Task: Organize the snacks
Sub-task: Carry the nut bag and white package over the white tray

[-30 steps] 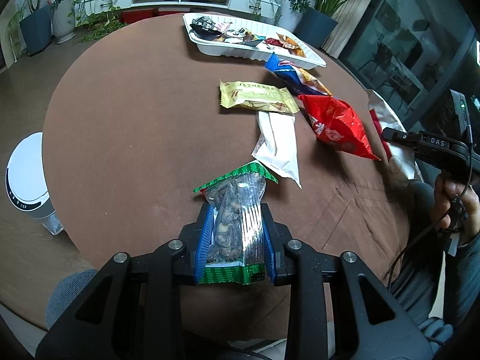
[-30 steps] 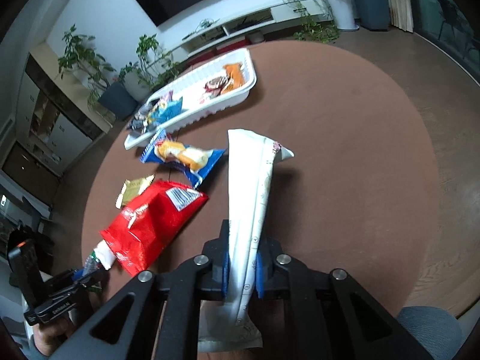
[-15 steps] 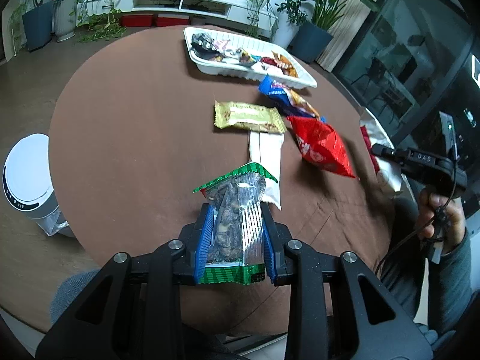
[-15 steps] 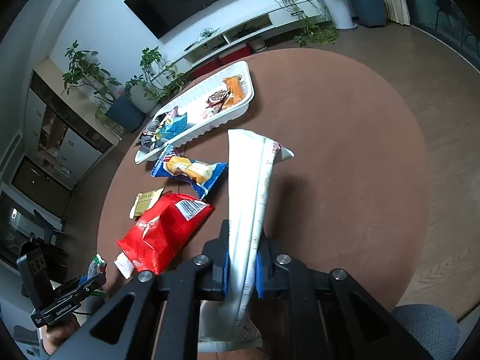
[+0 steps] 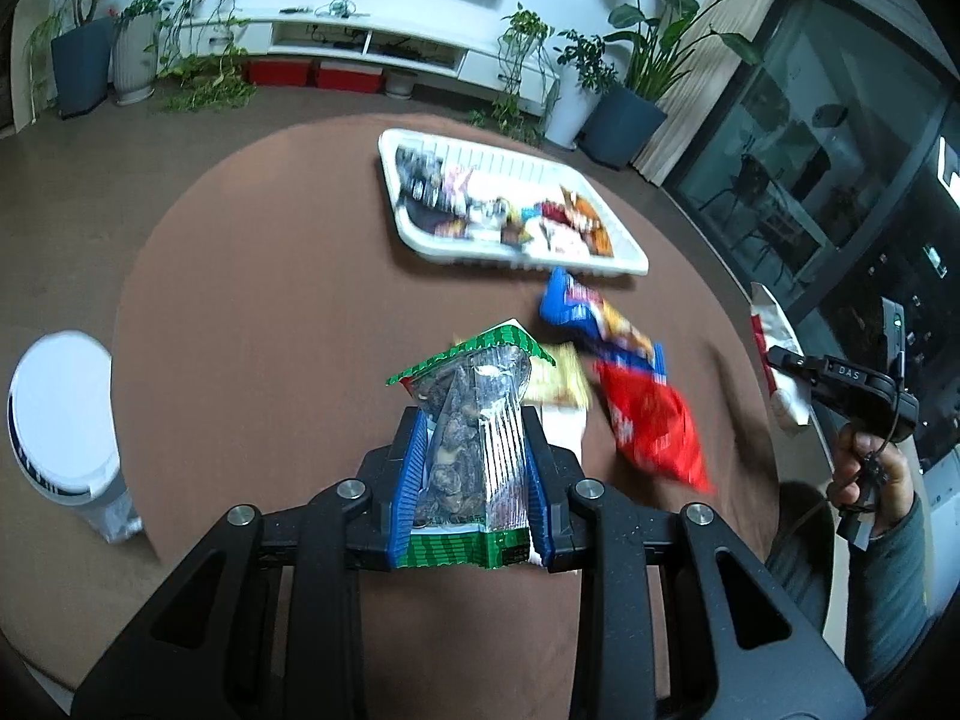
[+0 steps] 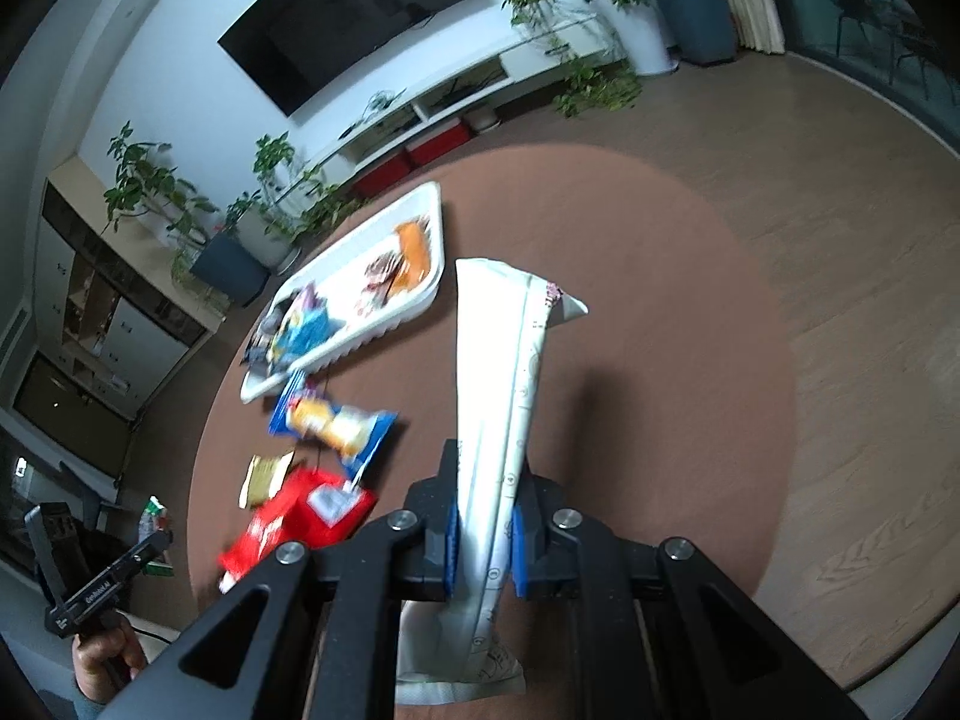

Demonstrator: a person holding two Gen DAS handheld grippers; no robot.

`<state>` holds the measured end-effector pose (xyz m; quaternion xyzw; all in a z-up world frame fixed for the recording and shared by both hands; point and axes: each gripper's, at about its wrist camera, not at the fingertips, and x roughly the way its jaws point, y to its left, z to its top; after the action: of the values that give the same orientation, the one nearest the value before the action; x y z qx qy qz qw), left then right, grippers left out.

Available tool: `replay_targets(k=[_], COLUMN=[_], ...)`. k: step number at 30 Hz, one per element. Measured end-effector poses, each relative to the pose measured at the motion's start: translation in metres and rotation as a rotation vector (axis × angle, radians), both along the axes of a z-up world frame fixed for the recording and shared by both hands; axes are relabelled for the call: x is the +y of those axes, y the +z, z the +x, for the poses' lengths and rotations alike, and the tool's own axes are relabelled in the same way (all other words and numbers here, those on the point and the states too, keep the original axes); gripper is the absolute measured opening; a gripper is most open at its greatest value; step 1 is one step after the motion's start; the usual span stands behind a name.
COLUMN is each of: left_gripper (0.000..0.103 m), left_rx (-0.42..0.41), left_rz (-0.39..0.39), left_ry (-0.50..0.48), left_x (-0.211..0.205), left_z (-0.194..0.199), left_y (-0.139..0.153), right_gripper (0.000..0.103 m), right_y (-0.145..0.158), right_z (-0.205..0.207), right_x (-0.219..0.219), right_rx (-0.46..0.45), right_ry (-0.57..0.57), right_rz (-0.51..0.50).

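In the left wrist view my left gripper [image 5: 474, 420] is shut on a clear bag of dark nuts with green edges [image 5: 480, 372], held above the round brown table [image 5: 270, 330]. My right gripper [image 6: 486, 468] is shut on a long white packet [image 6: 504, 360], also lifted off the table. A white tray [image 5: 624, 261] with several small snacks sits at the far side. Before it lie a blue bag [image 5: 576, 306], a red bag [image 5: 648, 426], a gold bar [image 5: 564, 381] and a white packet [image 5: 564, 426]. The picture is blurred by motion.
A white round bin [image 5: 60, 414] stands on the floor left of the table. A hand [image 5: 870, 468] holds the right gripper at the table's right edge. Potted plants and a low TV stand line the far wall.
Both grippers have risen and drawn back from the table, each still holding its packet. The tray and loose snacks now look smaller and farther below.
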<state>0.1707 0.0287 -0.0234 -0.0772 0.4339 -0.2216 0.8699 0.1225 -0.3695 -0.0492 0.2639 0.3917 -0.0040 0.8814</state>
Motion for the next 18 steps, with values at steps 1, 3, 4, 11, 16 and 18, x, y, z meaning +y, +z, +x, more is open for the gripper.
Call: replay_targets(k=[1, 3, 4, 11, 16, 18], left_gripper=[0.028, 0.028, 0.028, 0.028, 0.028, 0.028], left_rx=[-0.012, -0.039, -0.049, -0.096, -0.1, -0.09], left_rz=[0.003, 0.011, 0.014, 0.029, 0.076, 0.103], left_ry=[-0.002, -0.01, -0.012, -0.045, -0.071, -0.081], left_x=[-0.003, -0.009, -0.012, -0.055, -0.1, -0.117], left_z=[0.008, 0.025, 0.033, 0.11, 0.165, 0.185], left_y=[0.006, 0.019, 0.024, 0.059, 0.062, 0.056], right_gripper=[0.014, 0.014, 0.014, 0.014, 0.014, 0.014], right_y=[0.004, 0.015, 0.021, 0.067, 0.078, 0.076], right_z=[0.004, 0.016, 0.023, 0.097, 0.157, 0.177], right_x=[-0.003, -0.007, -0.008, 0.016, 0.052, 0.067], right_rx=[-0.005, -0.017, -0.025, -0.085, -0.082, -0.072], right_ry=[-0.003, -0.004, -0.001, 0.094, 0.189, 0.222], right_rz=[-0.008, -0.031, -0.044, -0.107, -0.123, -0.124])
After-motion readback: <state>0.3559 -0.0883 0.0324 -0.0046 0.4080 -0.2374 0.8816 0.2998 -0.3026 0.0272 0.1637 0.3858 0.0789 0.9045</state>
